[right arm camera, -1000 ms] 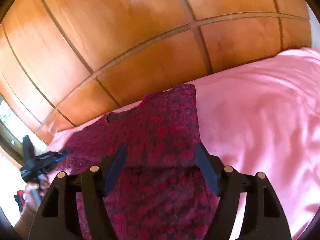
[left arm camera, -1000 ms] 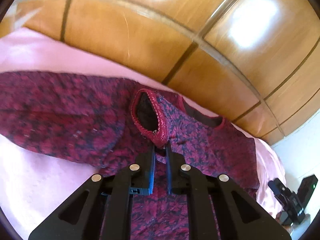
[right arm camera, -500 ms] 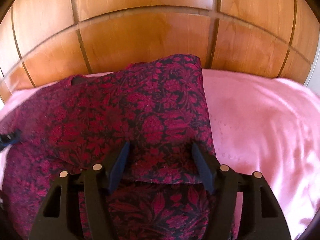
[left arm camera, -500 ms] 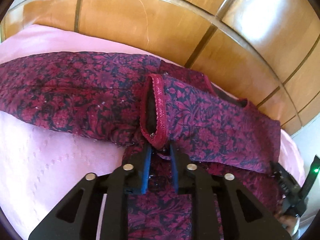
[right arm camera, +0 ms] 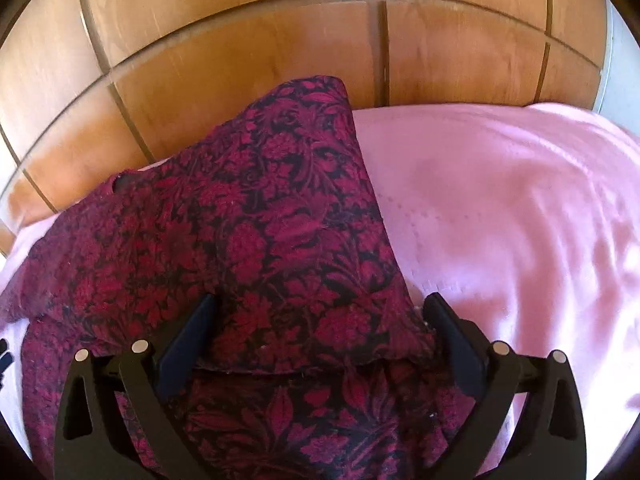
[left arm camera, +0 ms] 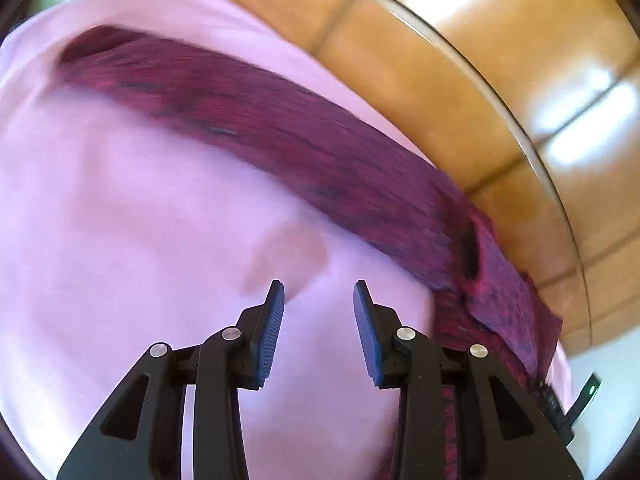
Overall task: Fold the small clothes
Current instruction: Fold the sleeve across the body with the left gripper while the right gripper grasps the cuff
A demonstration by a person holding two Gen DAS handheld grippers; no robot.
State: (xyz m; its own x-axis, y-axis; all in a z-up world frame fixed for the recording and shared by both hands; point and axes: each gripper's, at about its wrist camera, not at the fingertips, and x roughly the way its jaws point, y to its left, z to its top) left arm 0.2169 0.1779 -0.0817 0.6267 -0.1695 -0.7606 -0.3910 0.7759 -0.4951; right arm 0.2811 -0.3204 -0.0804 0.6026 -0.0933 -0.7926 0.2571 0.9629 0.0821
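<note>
Right wrist view: my right gripper (right arm camera: 320,312) is opening its jaws wide over the folded floral garment (right arm camera: 248,240) on the pink bedsheet (right arm camera: 500,220); my left gripper (left arm camera: 319,300), jaws parting empty, swings clear.

A pink bedsheet (right arm camera: 500,208) covers the bed; glossy wooden panelling (right arm camera: 248,48) with thin grooves rises along its far edge.

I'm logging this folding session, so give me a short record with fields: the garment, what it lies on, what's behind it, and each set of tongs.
garment: dark red floral top, one part folded over the rest
surface: pink bedsheet
backdrop: wooden panels
left tongs: opening, nothing between them, over bare sheet, top off to their right
right tongs: opening wide, straddling the folded edge, not gripping
</note>
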